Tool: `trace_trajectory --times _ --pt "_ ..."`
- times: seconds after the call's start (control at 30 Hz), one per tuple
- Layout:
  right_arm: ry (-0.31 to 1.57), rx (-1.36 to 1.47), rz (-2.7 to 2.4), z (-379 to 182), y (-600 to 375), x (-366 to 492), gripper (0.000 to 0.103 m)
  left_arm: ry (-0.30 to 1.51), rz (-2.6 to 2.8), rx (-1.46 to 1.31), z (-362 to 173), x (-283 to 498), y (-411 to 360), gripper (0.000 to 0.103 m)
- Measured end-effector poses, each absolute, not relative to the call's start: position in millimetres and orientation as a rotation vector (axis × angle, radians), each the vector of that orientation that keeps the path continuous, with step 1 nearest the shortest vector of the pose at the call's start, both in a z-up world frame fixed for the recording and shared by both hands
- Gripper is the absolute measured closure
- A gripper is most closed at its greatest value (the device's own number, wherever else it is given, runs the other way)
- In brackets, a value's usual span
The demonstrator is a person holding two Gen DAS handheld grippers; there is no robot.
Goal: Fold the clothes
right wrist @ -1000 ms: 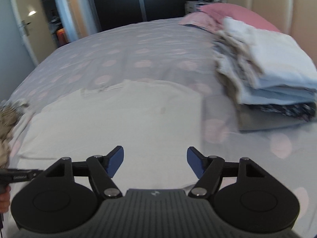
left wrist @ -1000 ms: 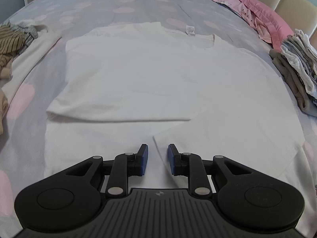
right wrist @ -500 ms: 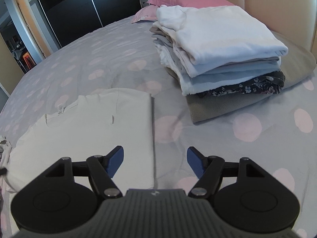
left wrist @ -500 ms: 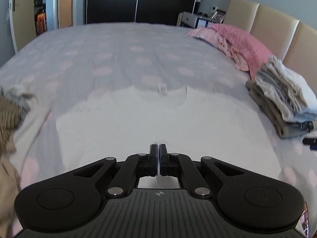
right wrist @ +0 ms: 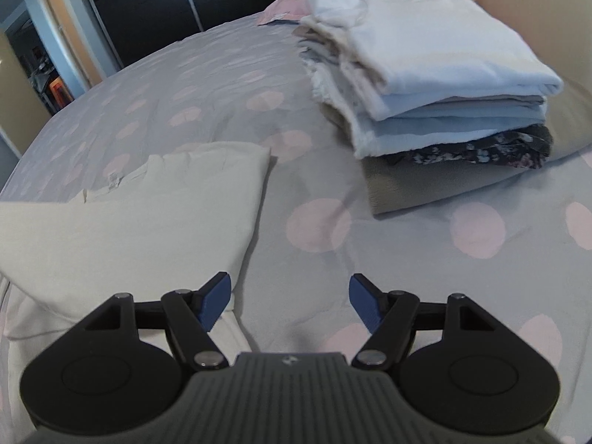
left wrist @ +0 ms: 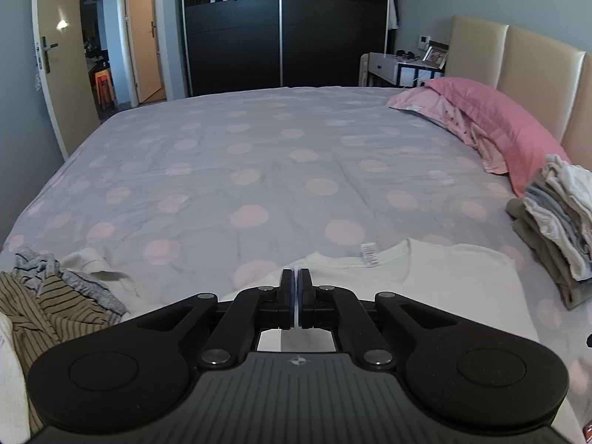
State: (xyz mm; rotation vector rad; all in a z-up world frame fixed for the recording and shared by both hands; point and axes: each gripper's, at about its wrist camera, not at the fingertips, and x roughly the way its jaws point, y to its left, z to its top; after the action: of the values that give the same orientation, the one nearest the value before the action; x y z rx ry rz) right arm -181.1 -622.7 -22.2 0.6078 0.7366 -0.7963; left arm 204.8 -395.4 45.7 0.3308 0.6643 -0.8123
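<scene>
A white T-shirt (left wrist: 444,277) lies on the dotted bedspread (left wrist: 259,170), collar and label toward the far side. My left gripper (left wrist: 296,277) is shut, and white cloth shows under its pads, so it pinches a fold of the shirt. In the right wrist view the shirt (right wrist: 148,214) rises on its left side like a lifted flap. My right gripper (right wrist: 290,296) stands open just above the bed at the shirt's right edge. Its left finger is over the cloth, its right finger over bare bedspread, and nothing is between them.
A stack of folded clothes (right wrist: 425,85) sits right of the shirt, close to a pink pillow (left wrist: 492,122) and the headboard. A heap of unfolded striped garments (left wrist: 44,303) lies at the left. Dark wardrobe doors and an open door stand beyond the bed.
The left gripper shut on the shirt's folded edge and rose with it, its view tilting up toward the room. The right gripper slid right to the shirt's right edge, staying open.
</scene>
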Motion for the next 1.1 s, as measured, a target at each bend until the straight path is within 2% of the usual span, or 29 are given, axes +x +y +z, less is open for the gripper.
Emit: trace_trajectory --times 0.23,0.4,0.8,0.97,1.1 --pt "0.796 0.592 -0.704 -42.0 -618.5 -152.4 0.034 0.707 -0.733 0.326 23.0 235.1 -382.2 0.103" --pt "0.845 0.525 -0.647 -52.1 -610.2 -135.2 0.048 0.740 -0.690 0.315 5.3 253.4 -370.6 0.103" --pt "0.919 0.356 -0.520 -75.7 -586.5 -95.4 0.050 0.790 -0.654 0.286 -21.1 272.5 -352.0 0.103" --pt "0.992 0.176 -0.558 -87.1 -573.3 -73.5 0.062 0.818 -0.646 0.260 -26.2 278.4 -349.2 0.103" --pt "0.962 0.177 -0.590 -93.4 -577.9 -66.7 0.063 0.830 -0.648 0.254 -28.3 278.3 -347.2 0.103"
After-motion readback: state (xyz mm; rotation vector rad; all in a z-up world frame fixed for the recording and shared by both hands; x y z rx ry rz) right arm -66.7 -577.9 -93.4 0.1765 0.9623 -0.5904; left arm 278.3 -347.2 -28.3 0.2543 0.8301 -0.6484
